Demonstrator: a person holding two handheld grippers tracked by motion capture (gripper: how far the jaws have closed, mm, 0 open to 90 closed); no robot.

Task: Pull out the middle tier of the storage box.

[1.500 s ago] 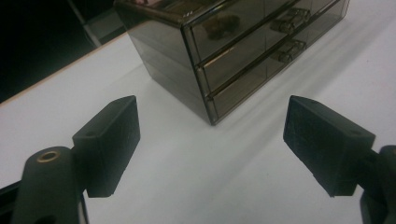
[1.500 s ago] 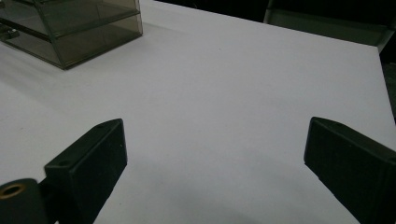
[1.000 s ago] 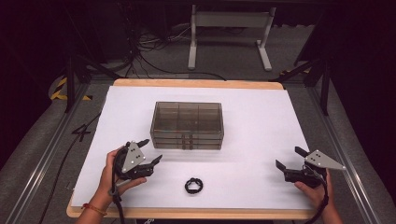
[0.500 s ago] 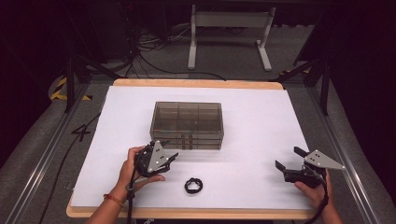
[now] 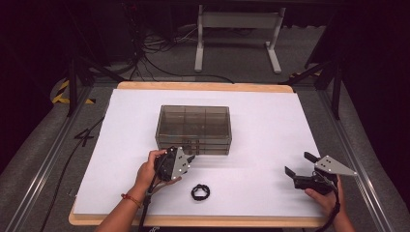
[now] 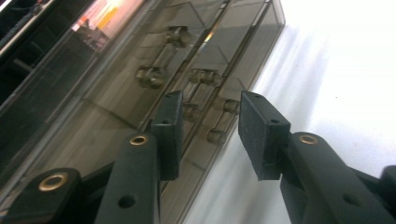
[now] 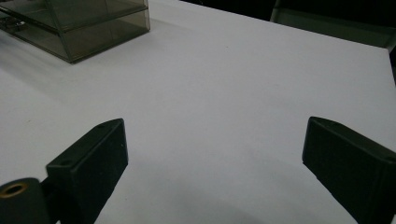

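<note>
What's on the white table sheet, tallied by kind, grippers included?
Smoky clear drawer box: 1
Black ring: 1
Grippers: 2, left gripper and right gripper
Total: 4

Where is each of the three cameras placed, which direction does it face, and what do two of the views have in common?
High view: above the person's side of the table, facing forward and down on the drawer box, black ring, both forearms, left gripper and right gripper.
Left gripper view: on the left gripper, facing the drawer fronts between its two jaws.
Right gripper view: on the right gripper, facing across the white table sheet between its wide-apart jaws.
Shared: all three views show the drawer box.
</note>
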